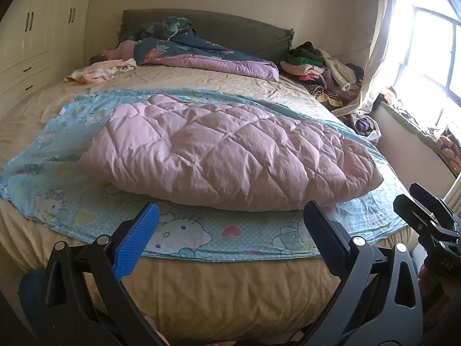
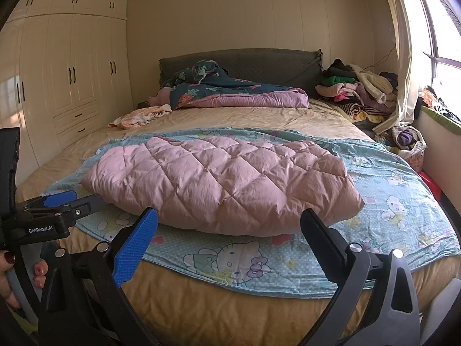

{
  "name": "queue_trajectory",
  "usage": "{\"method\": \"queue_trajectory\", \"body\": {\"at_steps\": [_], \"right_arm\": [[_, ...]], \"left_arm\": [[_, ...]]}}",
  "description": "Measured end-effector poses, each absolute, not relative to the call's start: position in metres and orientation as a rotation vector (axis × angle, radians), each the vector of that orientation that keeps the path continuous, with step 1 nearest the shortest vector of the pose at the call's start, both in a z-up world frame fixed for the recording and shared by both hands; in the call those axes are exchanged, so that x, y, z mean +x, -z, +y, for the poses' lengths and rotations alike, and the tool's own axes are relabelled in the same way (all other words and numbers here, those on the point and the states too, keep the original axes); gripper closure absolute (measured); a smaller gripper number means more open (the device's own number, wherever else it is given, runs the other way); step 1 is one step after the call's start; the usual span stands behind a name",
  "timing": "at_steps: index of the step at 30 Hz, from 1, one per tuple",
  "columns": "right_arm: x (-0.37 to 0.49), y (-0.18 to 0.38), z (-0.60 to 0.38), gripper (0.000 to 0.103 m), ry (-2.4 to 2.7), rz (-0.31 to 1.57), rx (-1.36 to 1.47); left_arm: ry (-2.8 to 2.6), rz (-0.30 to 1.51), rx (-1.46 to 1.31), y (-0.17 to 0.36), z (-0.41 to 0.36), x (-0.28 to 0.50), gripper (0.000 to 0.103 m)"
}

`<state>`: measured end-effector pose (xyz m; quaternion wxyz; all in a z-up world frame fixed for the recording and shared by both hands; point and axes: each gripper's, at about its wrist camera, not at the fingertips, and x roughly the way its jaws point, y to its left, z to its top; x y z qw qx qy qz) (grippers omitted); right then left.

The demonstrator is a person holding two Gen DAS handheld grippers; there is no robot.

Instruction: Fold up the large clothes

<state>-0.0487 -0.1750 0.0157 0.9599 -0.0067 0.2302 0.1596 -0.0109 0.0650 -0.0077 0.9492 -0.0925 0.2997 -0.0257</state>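
Partly, pink quilt point(image 1: 230, 155) hides the cartoon sheet point(image 2: 403, 201) beneath

Both grippers — left gripper point(image 1: 230, 216), right gripper point(image 2: 229, 223) — agape, empty

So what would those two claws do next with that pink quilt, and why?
Probably reach forward and down to the near edge of the pink quilt: both the left gripper and right gripper are open, holding nothing, short of it.
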Motion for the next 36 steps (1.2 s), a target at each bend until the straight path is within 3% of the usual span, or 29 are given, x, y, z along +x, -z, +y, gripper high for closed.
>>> {"method": "queue_trajectory", "body": {"at_steps": [36], "right_arm": [[-0.0496,-0.0140,-0.1741,0.004,-0.321,0.466,-0.018]], "left_arm": [[0.035,0.608,-0.178,0.0022,0.0684,-0.0122,0.009]]}}
